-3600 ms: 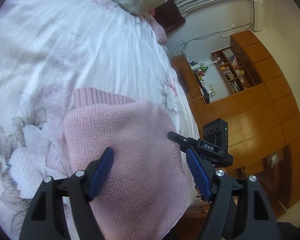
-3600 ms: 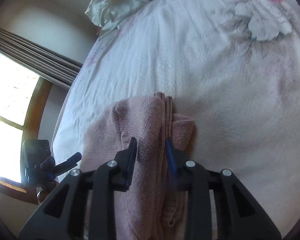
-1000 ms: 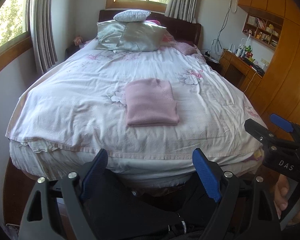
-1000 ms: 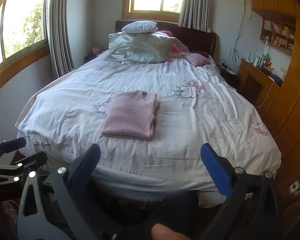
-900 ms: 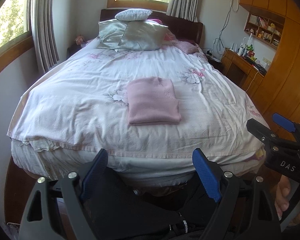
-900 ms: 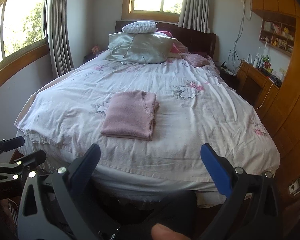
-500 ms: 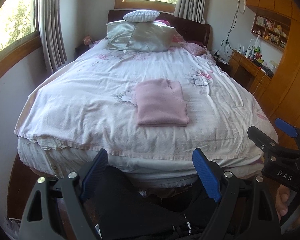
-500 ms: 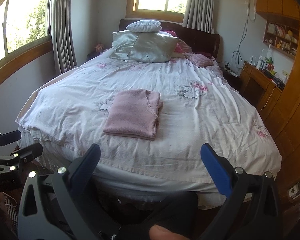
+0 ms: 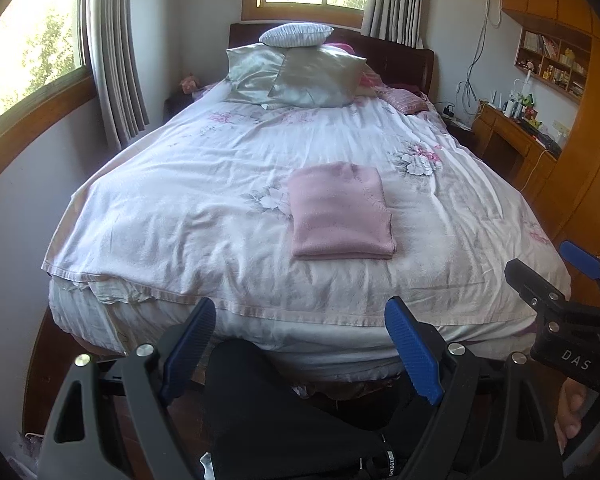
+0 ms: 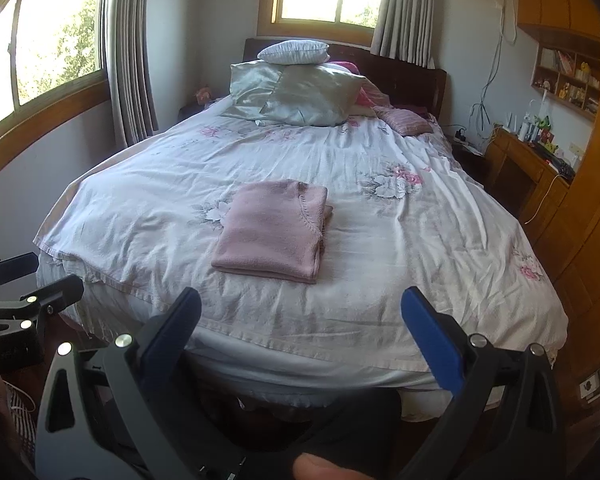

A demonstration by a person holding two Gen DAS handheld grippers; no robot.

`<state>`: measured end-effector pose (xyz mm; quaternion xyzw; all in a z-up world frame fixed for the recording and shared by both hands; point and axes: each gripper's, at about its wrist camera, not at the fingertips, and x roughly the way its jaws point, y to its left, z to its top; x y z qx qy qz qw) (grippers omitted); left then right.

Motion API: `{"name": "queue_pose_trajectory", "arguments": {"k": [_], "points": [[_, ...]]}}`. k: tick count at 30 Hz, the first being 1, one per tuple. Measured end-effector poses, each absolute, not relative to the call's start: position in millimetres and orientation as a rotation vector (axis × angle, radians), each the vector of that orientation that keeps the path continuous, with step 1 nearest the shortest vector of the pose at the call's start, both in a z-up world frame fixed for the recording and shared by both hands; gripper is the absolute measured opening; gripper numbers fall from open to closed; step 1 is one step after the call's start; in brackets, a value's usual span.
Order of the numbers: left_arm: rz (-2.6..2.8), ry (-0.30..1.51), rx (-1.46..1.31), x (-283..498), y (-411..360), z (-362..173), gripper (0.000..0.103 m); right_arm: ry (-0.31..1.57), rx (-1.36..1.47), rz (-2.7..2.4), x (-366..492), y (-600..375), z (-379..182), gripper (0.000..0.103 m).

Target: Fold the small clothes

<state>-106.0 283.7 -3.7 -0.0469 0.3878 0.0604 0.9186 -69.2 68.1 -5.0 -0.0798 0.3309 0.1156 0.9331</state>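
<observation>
The folded pink sweater point(image 9: 341, 211) lies on the bed point(image 9: 180, 216), well beyond both wide-open, empty tools point(image 9: 300, 328) point(image 10: 300, 320).

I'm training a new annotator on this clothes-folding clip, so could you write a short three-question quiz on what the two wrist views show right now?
1. True or false: the pink knitted sweater lies folded into a flat rectangle on the white floral bedspread.
2. The left hand-held gripper is: A) shut on the sweater, B) open and empty, C) out of view.
3. Fill in: the small white striped pillow rests on top of the ___ satin pillows.

Key: 1 true. 2 B; the right hand-held gripper is open and empty too. 3 silver.
</observation>
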Motion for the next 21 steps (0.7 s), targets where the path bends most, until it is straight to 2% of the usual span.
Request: {"name": "queue_pose_trajectory", "arguments": {"k": [21], "points": [[0.153, 0.805, -0.086, -100.9, 282.6, -5.2, 0.087, 0.685, -0.165, 0.242, -62.3, 68.8, -8.6, 0.100]]}}
